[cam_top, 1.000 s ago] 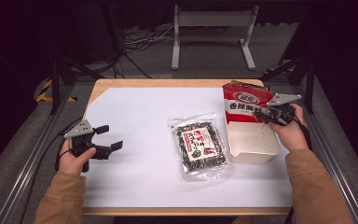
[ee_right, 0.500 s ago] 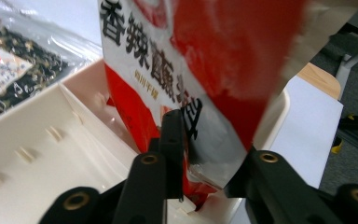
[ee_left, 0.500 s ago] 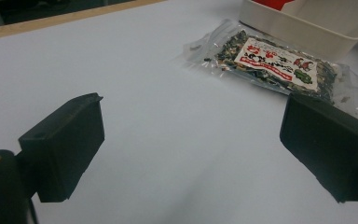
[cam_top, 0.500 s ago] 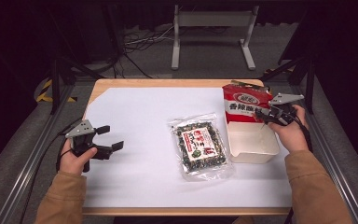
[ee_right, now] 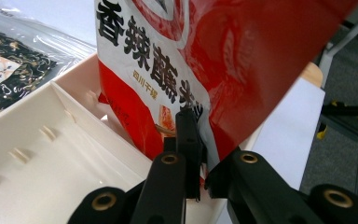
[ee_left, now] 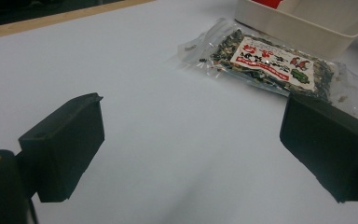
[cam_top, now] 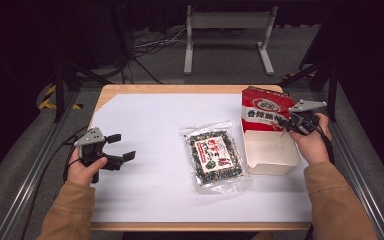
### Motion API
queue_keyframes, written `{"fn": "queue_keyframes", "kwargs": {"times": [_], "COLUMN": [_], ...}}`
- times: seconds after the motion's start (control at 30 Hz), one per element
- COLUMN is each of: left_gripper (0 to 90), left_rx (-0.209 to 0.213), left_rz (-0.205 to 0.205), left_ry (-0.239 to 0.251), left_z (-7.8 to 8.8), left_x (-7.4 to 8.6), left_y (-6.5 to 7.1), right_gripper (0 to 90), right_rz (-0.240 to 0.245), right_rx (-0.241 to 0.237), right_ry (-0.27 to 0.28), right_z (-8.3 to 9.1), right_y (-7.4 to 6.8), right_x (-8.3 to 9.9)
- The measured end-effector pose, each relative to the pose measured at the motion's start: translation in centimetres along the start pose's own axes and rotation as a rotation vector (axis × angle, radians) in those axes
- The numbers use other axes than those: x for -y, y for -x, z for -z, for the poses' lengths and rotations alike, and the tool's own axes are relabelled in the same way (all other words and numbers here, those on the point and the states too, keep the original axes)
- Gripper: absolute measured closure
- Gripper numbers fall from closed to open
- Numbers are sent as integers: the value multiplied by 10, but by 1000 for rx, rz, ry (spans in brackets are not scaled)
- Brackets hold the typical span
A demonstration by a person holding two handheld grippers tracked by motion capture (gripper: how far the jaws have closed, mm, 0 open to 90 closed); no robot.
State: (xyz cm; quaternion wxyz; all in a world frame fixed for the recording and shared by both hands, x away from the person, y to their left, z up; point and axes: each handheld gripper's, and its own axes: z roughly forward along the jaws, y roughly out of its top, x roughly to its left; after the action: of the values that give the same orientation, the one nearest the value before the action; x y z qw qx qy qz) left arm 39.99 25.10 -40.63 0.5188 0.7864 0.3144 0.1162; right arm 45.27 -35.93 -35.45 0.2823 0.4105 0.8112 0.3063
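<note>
A: Standing the red packet (cam_top: 262, 111) in the white box (cam_top: 272, 159) goes best if the right gripper (cam_top: 286, 121), clamped on the packet's edge, lowers it straight and lets go only once it rests inside.

B: And since the earlier frame?

A: Little differs. Its jaws have just been closing on the packet; whether the packet touches the box floor is unclear. The left gripper (cam_top: 118, 148) rests apart on the paper, beside the seaweed bag (cam_top: 214, 156).

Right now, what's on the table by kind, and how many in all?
Snack bags: 2, the red bag pinched by the right tool and the clear seaweed bag
White boxes: 1
Total: 3
</note>
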Motion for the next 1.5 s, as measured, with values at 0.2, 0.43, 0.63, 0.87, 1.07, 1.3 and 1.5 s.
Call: {"fn": "queue_keyframes", "kwargs": {"times": [0.2,0.43,0.63,0.87,1.07,1.3,1.5], "left_gripper": [72,54,33,98,111,148,164], "left_rx": [-2,-5,7,5,28,34,38], "left_rz": [-2,13,-20,-61,-64,-59,-71], "left_ry": [-2,-12,-36,-85,-108,-123,-107], "left_z": [0,-5,-16,-25,-32,-33,-38], "left_x": [0,-1,-9,-19,-27,-33,-37], "left_y": [0,1,14,26,37,42,47], "right_gripper": [853,721,593,540,528,495,456], "right_rz": [-39,-76,-131,-156,-152,-136,-98], "right_rx": [7,-7,-27,-36,-54,-122,-183], "right_ry": [-4,47,117,180,230,275,326], "right_z": [-1,5,25,54,80,88,88], "right_y": [1,2,1,-8,-25,-47,-68], "right_x": [2,8,11,10,4,5,7]}}
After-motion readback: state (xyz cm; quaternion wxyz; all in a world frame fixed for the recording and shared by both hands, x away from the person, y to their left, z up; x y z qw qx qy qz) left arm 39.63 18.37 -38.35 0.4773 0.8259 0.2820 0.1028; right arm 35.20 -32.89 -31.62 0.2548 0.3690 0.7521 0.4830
